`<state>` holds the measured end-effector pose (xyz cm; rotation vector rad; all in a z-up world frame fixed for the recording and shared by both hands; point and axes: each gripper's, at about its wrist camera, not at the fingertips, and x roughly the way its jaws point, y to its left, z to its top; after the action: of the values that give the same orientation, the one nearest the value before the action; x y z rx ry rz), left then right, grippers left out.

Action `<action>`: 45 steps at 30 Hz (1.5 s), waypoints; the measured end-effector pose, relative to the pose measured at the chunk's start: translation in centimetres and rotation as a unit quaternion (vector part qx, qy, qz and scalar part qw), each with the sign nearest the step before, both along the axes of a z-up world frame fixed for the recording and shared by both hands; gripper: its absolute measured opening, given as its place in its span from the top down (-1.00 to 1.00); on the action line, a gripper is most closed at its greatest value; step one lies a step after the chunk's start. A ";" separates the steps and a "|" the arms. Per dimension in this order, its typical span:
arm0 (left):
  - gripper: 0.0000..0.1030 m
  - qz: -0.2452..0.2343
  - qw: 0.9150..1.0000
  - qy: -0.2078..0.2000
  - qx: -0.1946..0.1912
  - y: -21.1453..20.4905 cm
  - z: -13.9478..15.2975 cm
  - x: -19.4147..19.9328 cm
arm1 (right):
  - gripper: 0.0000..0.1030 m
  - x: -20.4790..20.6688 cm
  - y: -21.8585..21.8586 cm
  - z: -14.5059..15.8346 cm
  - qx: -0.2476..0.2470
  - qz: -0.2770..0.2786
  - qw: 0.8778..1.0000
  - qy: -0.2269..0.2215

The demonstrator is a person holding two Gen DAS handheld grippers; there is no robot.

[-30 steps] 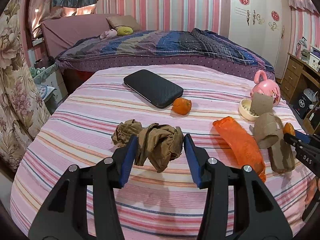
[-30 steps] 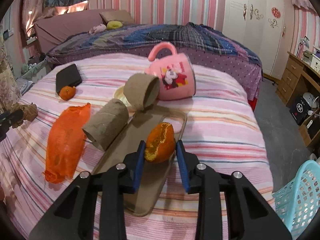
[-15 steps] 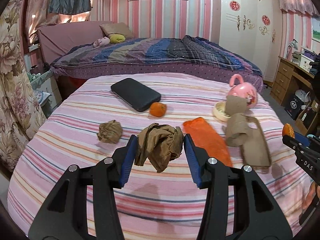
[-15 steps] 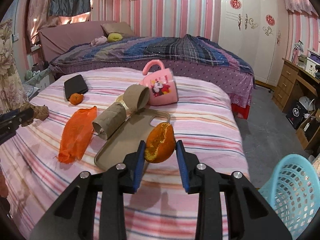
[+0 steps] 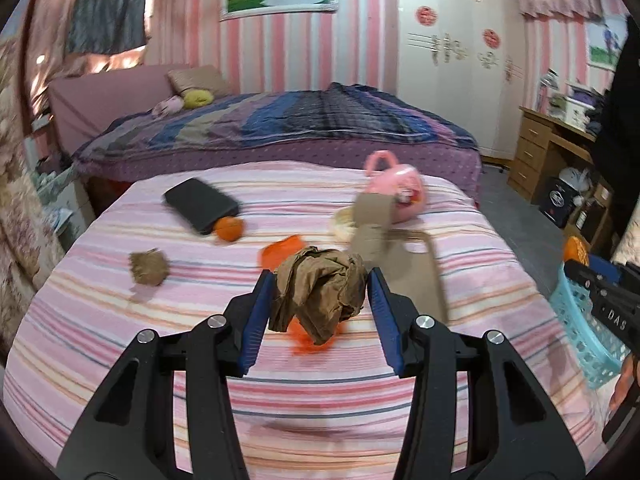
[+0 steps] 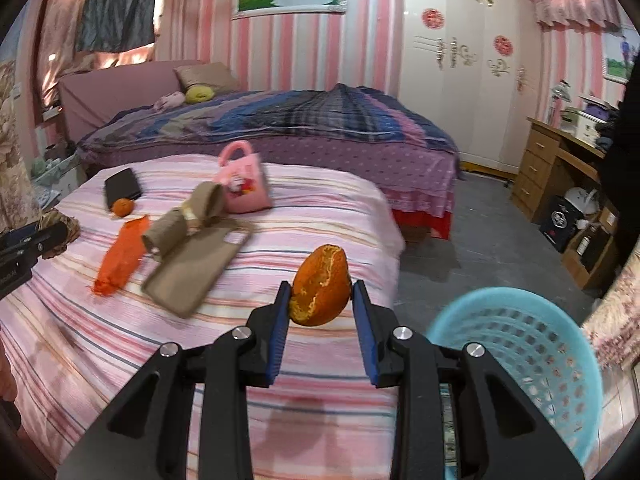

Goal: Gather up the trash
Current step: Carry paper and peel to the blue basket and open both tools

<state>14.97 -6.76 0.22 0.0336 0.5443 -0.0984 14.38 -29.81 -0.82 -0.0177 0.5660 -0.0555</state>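
My left tool (image 5: 320,292) is clamped on a crumpled brown paper wad (image 5: 322,286), held above the pink striped bed (image 5: 120,320). My right tool (image 6: 320,304) is clamped on a torn orange peel (image 6: 320,286), just beside the light blue plastic basket (image 6: 532,344) on the floor.

Mug (image 6: 241,184) behind phone case (image 6: 196,264) on bed (image 6: 280,232); basket (image 6: 520,344) right, on floor.

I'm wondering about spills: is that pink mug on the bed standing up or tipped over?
Tipped over: the pink mug lies on its side, handle pointing up.
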 end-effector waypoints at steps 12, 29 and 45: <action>0.08 -0.077 0.996 0.016 -0.035 -11.3 -0.5 -0.3 | 0.39 -3.8 -11.9 -0.6 0.008 -0.093 0.996 0.000; 0.08 -0.199 0.979 0.024 -0.021 -26.7 -2.3 -2.3 | 0.39 -5.6 -21.1 -3.1 0.001 -0.133 0.990 0.037; -0.67 -0.215 0.976 0.029 -0.023 -29.1 -1.9 -1.5 | 0.39 -7.3 -24.0 -3.6 0.045 -0.165 0.985 0.016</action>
<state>13.44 -35.83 -1.67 0.1024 0.5871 -0.5358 7.12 -53.79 -4.37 0.1633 0.5986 -0.3537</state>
